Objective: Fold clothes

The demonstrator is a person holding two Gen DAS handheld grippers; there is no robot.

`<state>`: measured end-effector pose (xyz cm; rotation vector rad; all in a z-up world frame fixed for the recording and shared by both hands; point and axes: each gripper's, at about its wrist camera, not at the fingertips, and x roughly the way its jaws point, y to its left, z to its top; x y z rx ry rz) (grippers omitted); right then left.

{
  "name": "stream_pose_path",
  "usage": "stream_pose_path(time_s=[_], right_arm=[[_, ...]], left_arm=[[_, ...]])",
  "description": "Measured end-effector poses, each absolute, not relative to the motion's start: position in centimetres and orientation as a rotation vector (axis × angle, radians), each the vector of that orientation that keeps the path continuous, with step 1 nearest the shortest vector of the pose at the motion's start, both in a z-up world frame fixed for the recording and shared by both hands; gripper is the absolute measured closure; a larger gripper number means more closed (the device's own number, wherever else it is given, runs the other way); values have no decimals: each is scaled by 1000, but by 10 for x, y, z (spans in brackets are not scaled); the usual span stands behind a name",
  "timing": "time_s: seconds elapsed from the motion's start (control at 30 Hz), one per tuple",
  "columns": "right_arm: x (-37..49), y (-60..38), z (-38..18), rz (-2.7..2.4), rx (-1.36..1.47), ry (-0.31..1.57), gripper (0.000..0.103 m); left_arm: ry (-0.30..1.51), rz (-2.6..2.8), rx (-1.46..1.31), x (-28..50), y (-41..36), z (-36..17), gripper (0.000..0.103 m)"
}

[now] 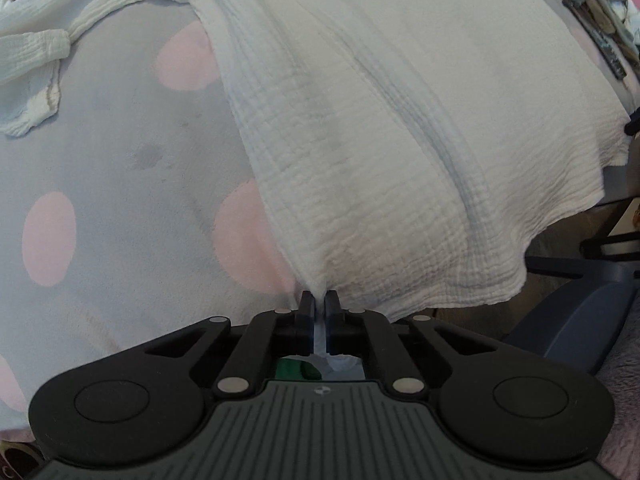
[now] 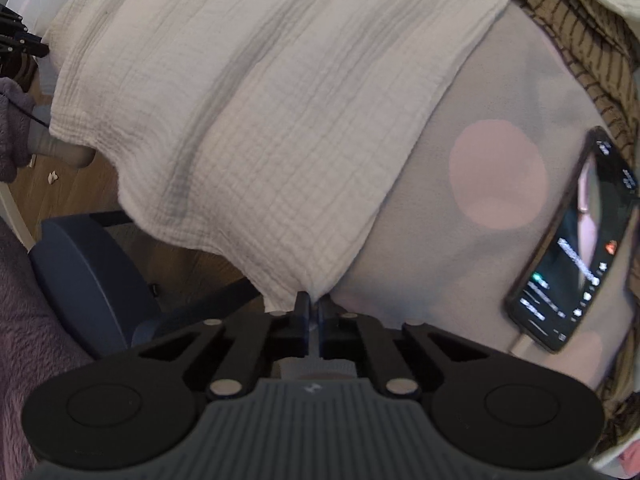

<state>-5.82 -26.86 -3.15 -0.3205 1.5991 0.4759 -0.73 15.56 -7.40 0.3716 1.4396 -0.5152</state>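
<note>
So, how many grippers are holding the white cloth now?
2. The left gripper pinches the white cloth at its near left corner; the right gripper pinches the near right corner. Both are shut on it.

We see left gripper (image 1: 319,300) and right gripper (image 2: 313,302): black linkage arms, silver rivets, grey ribbed housings, round black side discs.

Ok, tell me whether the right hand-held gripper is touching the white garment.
Touching. The right wrist view shows the right hand-held gripper shut on the corner of the white garment, with cloth pinched between its fingers.
</note>
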Motion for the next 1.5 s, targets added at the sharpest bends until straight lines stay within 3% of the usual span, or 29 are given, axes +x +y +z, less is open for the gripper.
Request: stream_pose_path(time_s=[0.23,0.53,0.6,0.67,0.7,0.9,1.17,1.5], right_arm=[[-54,-293,-8,401,-382,1640,99],[-45,-279,-31,415,-427,1667,98],[-44,-282,-28,422,-411,1671,92],[-42,-291,-17,418,-398,1658,66],[-39,-291,-13,417,-393,1648,64],[-16,-298,25,390,-319,1522,64],[50,-310,52,241,-226,1307,64],[144,-347,34,7,123,1147,64]], left_arm=[[1491,-456,341,-11,178,-52,101],[1543,-455,344,-3,168,-71,100],[1524,-438,324,-1,170,-66,93],[1500,-432,269,4,174,-58,83],[1487,-432,237,8,177,-53,81],[1363,-359,78,50,198,-18,72],[1146,-196,-203,127,193,-2,72],[1129,-105,-258,209,182,-53,72]])
